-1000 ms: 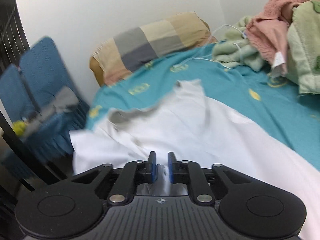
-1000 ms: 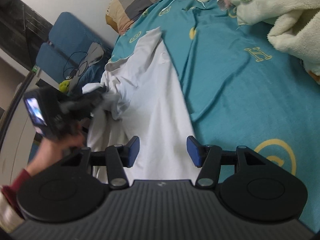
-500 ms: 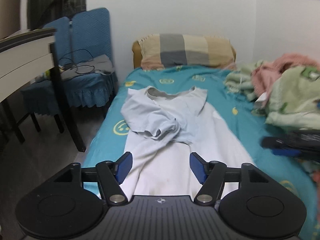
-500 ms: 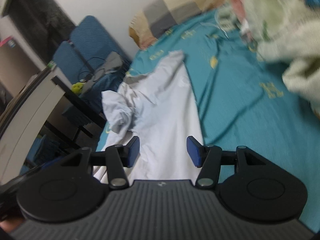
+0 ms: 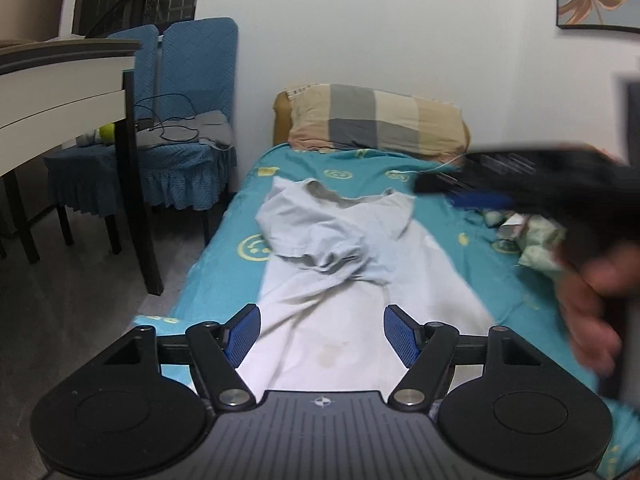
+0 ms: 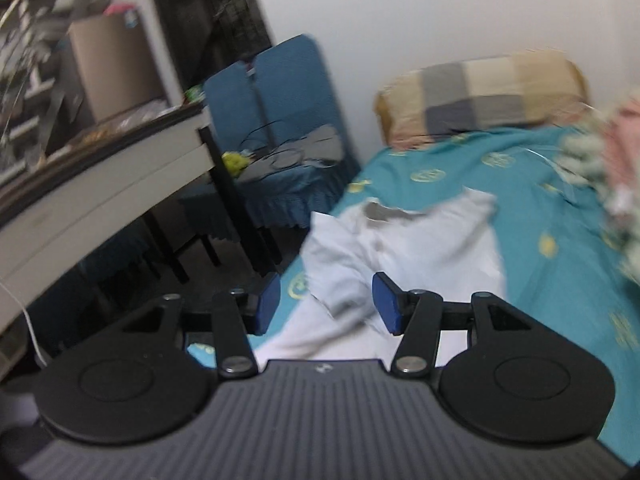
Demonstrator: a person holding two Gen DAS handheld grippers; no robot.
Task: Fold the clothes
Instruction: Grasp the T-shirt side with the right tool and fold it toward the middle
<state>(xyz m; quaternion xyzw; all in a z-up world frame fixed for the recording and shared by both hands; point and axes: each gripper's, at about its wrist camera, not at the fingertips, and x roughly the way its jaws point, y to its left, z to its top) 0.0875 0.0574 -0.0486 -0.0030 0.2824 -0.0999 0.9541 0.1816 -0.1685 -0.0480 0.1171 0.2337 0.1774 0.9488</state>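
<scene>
A white T-shirt lies lengthwise on the teal bed sheet, its left sleeve folded over the chest in a crumpled heap. My left gripper hovers open above the shirt's lower part with nothing between its blue pads. In the right wrist view the same shirt is blurred, and my right gripper hangs open above its left edge, holding nothing. That right gripper also crosses the left wrist view as a dark blur at the right, with a person's hand behind it.
A checked pillow rests against the wall at the bed's head. Blue-covered chairs with cables and a desk with dark legs stand left of the bed. Green and pink blankets are piled on the bed's right side.
My left gripper let go of the white shirt, opened and drew back up toward the bed's foot. The left sleeve now lies over the chest. My right gripper rose and rolled, staying open.
</scene>
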